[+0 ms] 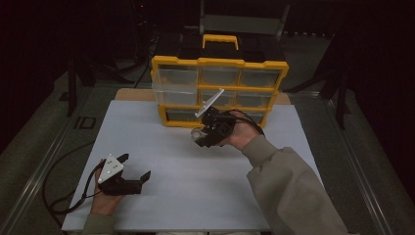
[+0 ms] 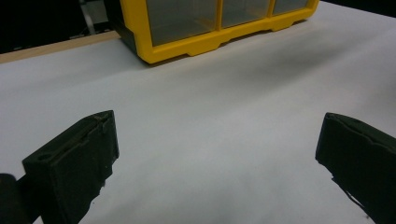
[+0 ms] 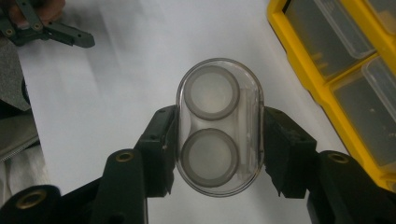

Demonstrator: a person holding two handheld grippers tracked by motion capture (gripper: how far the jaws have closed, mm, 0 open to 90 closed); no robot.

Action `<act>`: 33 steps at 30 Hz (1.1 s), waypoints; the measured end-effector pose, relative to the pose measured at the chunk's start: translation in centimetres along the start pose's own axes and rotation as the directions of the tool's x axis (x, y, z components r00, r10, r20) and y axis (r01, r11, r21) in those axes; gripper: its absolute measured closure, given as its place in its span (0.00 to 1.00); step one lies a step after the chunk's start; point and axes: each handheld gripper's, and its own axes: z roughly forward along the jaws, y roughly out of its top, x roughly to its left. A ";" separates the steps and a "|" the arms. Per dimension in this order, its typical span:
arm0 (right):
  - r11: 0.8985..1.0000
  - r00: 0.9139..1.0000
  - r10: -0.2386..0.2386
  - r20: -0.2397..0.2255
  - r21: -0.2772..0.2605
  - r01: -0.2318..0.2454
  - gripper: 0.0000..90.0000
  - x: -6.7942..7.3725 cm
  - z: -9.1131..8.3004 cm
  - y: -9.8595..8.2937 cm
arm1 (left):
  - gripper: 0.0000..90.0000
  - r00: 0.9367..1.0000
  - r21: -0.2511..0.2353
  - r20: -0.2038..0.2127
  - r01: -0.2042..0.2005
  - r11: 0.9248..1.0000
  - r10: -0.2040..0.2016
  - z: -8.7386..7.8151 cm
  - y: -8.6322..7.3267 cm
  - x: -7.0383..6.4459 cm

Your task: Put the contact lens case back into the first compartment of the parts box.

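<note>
Clear case [image 3: 219, 126], oval, see-through plastic, with two grey rings inside, one above the other in the right gripper view. Held between the jaws of the right gripper [image 3: 217, 149], pinched across its narrow sides, above the white table [image 1: 195, 196]. In the high view it shows small [image 1: 197, 132] at the gripper's tip [image 1: 208, 134], just in front of the yellow drawer cabinet [image 1: 219, 62], near its bottom row.

Right jaws clenched on the case. The pads meet only the lower half of its curved, smooth walls; the upper half stands free beyond them.

Left gripper [image 1: 134, 169] rests low at the near left of the table, jaws spread wide with nothing between them, well apart from the case and cabinet.

Risks, as judged:
- Smooth rounded plastic on a partial grip: case could pivot or squirt out if squeezed harder or swung fast.
- Thin wall may flex under pressure, and any lid could pop, spilling the rings. Whether there is a lid I cannot tell.
- Cabinet close by on the far side: a tilted clear flap [image 1: 209, 103] juts out above the hand; case or gripper could knock it.
- Dim light and clear plastic make edges hard to judge.
</note>
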 end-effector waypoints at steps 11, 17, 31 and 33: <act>1.000 1.000 -0.004 0.000 -0.014 0.004 0.54 -0.2 -0.9 1.0 | 0.00 1.000 -0.006 0.002 0.001 1.000 -0.001 0.0 0.0 0.0; 1.000 1.000 -0.007 0.004 -0.025 0.007 0.54 -0.2 -1.5 1.5 | 0.00 1.000 -0.007 0.004 0.003 1.000 -0.003 -0.1 0.0 0.0; 0.998 1.000 -0.020 0.008 -0.052 0.020 0.54 0.0 -2.9 2.7 | 0.00 1.000 -0.014 0.007 0.006 1.000 -0.006 -0.1 0.0 0.0; 0.998 1.000 -0.020 0.007 -0.056 0.021 0.54 0.0 -3.1 2.8 | 0.00 1.000 -0.014 0.007 0.006 1.000 -0.006 -0.1 0.0 0.0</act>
